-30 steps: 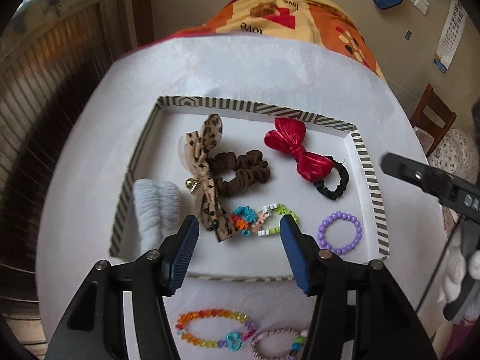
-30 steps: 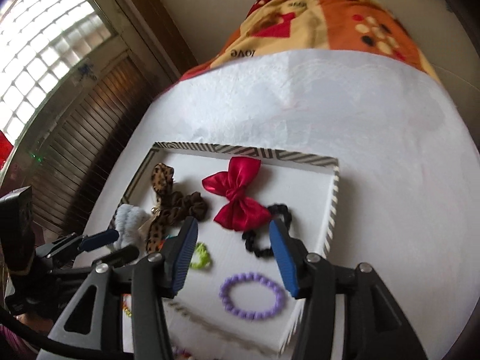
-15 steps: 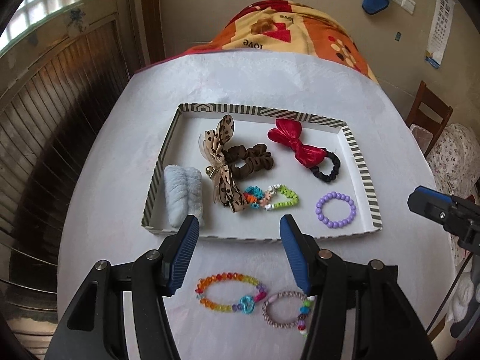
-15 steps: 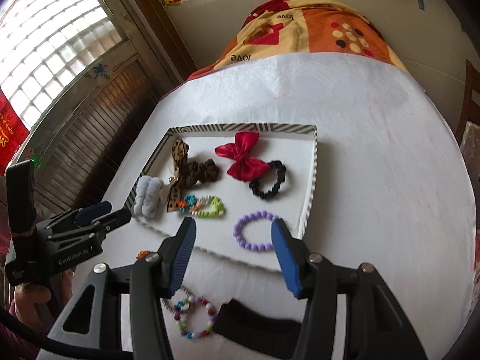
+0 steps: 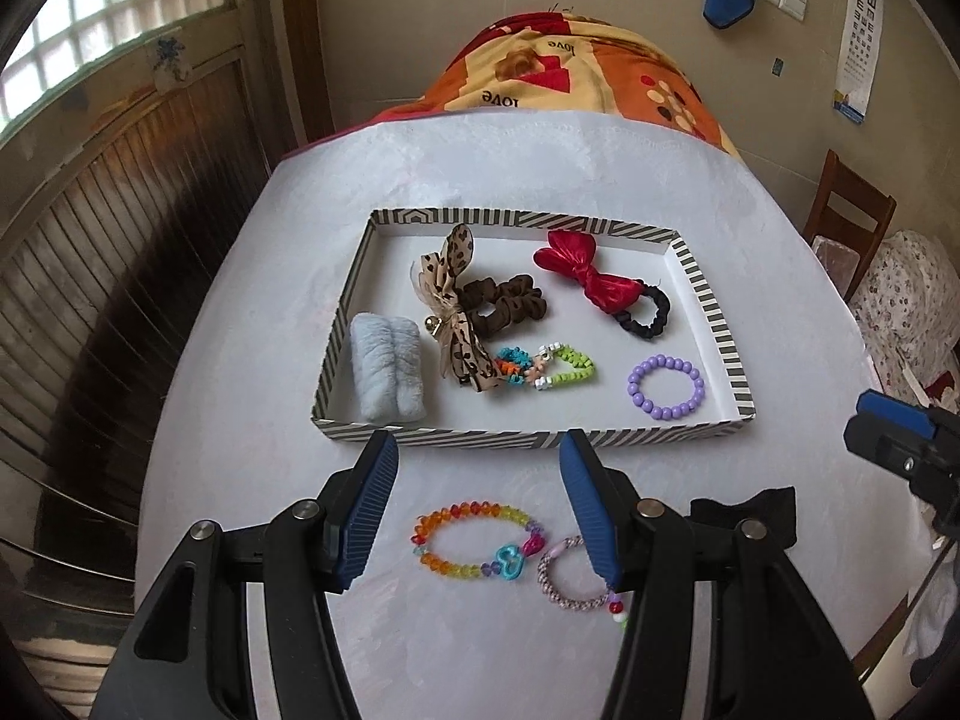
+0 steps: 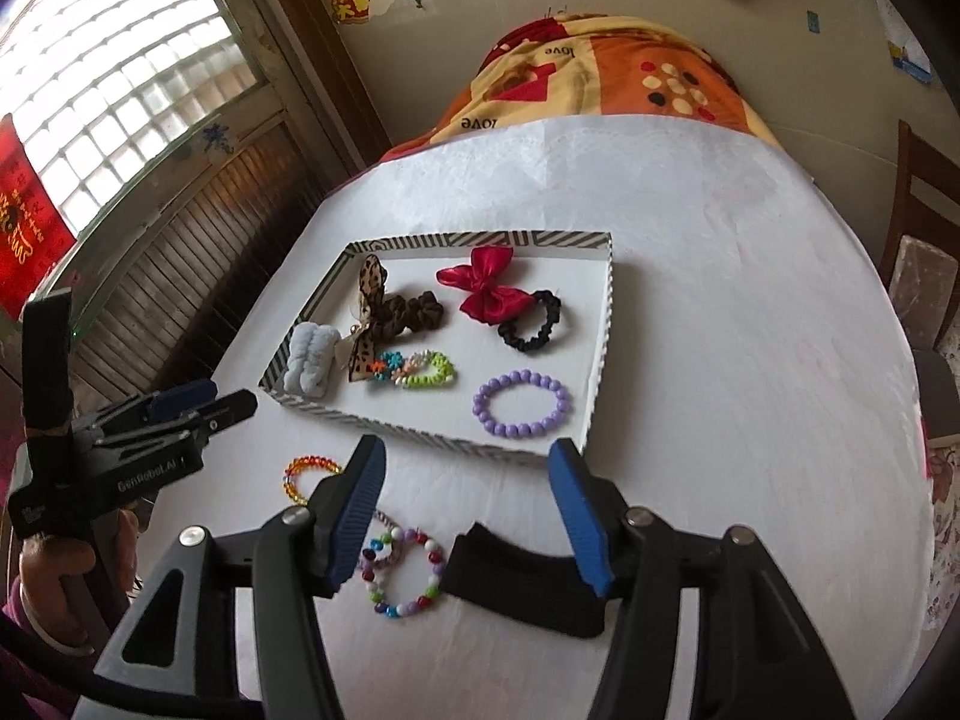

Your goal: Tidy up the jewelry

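Observation:
A striped-rim tray (image 5: pixel 714 312) (image 6: pixel 603 354) on the white table holds a red bow tie (image 5: pixel 585 279), a leopard bow scrunchie (image 5: pixel 468 312), a blue fluffy tie (image 5: pixel 387 367), a colourful bracelet (image 5: pixel 546 366) and a purple bead bracelet (image 5: pixel 666 387) (image 6: pixel 521 402). On the table in front of the tray lie a rainbow bead bracelet (image 5: pixel 474 543), a pink woven bracelet (image 5: pixel 567 579), a multicolour bead bracelet (image 6: pixel 402 573) and a black band (image 6: pixel 528 579). My left gripper (image 5: pixel 480 510) is open above the rainbow bracelet. My right gripper (image 6: pixel 471 513) is open above the black band.
An orange patterned blanket (image 5: pixel 576 78) covers the table's far end. A wooden chair (image 5: pixel 849 210) stands at the right. A wood-panelled wall and window (image 6: pixel 120 90) are at the left. The table edge drops off on both sides.
Both grippers have pulled back toward me and away from the tray, so the loose bracelets and black band in front of the tray now show. Both stayed open.

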`<state>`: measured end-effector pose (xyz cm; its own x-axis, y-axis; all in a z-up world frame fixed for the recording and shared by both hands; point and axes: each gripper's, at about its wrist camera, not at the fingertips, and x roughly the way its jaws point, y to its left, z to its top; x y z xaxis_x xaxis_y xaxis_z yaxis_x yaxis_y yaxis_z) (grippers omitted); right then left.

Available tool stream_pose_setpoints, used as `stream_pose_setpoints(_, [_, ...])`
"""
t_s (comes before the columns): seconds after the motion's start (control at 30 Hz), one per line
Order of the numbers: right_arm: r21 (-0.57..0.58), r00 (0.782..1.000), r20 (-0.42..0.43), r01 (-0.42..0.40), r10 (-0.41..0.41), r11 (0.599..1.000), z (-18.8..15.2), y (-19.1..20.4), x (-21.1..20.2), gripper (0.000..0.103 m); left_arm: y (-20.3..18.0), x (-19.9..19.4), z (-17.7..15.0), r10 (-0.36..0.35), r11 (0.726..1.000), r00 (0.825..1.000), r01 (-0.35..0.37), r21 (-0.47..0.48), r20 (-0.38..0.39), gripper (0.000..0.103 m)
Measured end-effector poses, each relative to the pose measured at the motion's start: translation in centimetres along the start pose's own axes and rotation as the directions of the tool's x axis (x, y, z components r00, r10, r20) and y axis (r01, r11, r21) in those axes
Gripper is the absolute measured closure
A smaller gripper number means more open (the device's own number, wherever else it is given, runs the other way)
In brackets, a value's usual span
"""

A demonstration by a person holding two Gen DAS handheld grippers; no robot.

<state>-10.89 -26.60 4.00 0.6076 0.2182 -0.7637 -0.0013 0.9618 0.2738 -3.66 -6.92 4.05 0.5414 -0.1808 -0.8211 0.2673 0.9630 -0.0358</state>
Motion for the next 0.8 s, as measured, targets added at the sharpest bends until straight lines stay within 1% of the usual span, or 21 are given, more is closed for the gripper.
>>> stream_pose_setpoints(0.17, [0.004,1.0,0.007,0.001,-0.001,1.0,-1.4,0.6,-0.8,0.043,0.1,-0.9,-0.4,0.022,1.0,1.0,-0.022,0.01,0.015,0.056])
stream_pose_setpoints(0.27, [-0.006,1.0,0.016,0.015,-0.015,1.0,-2.0,1.0,-1.3,0.041,0.1,-1.3,-0.6,0.036,0.999,0.999,-0.036,0.021,0.025,0.056])
stream_pose_setpoints(0.63, [-0.018,1.0,0.021,0.021,-0.02,1.0,-2.9,1.8,-2.0,0.039,0.2,-2.0,-1.4,0.037,0.999,0.999,-0.038,0.023,0.024,0.056])
stream_pose_setpoints(0.8, [-0.032,0.999,0.031,0.039,-0.038,0.999,-3.1,2.1,-2.4,0.038,0.3,-2.4,-1.7,0.044,0.999,0.999,-0.045,0.024,0.03,0.056])
